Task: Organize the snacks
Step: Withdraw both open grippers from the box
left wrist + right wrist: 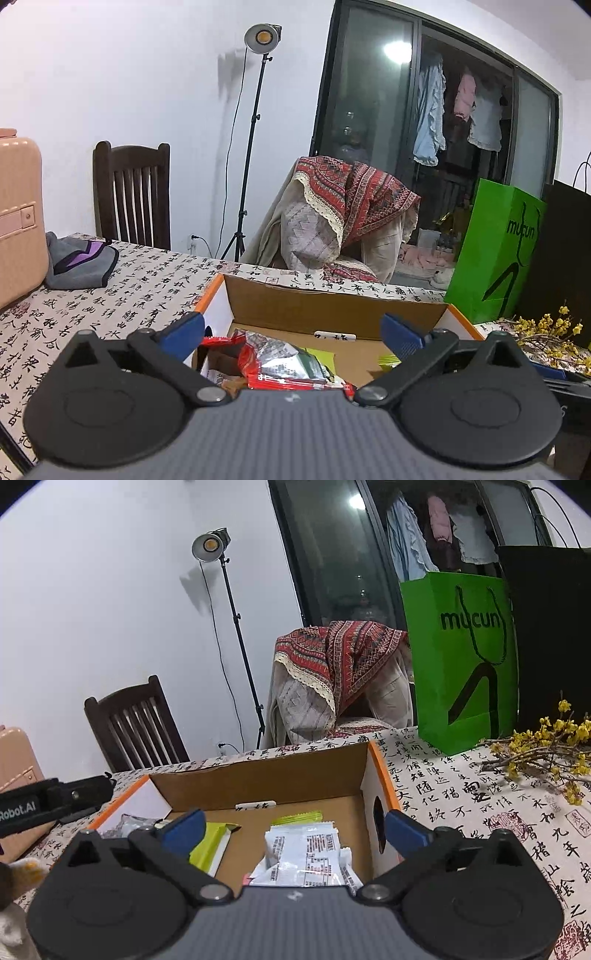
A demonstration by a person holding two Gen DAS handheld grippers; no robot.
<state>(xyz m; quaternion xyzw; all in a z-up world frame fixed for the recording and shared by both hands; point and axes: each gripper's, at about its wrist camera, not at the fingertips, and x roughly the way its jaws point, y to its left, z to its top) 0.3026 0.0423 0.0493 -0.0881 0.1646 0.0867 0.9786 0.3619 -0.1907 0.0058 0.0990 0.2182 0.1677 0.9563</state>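
Observation:
An open cardboard box [332, 306] with orange rims stands on the table; it also shows in the right wrist view [258, 775]. Inside, at its left end, lie red and silver snack packets [284, 363]. At its right end lie white snack packets [308, 853] and yellow-green packets [210, 843]. My left gripper [291, 334] is open and empty, above the red packets. My right gripper [293, 829] is open and empty, above the white packets. The left gripper's body [48, 803] shows at the left of the right wrist view.
The table has a calligraphy-print cloth [461, 794]. A green paper bag [461, 657] and a black bag [554, 635] stand at the back right, with yellow flower branches [546, 753] in front. A pink case [18, 218] and grey cloth [79, 262] lie at the left. A wooden chair [133, 192] stands behind.

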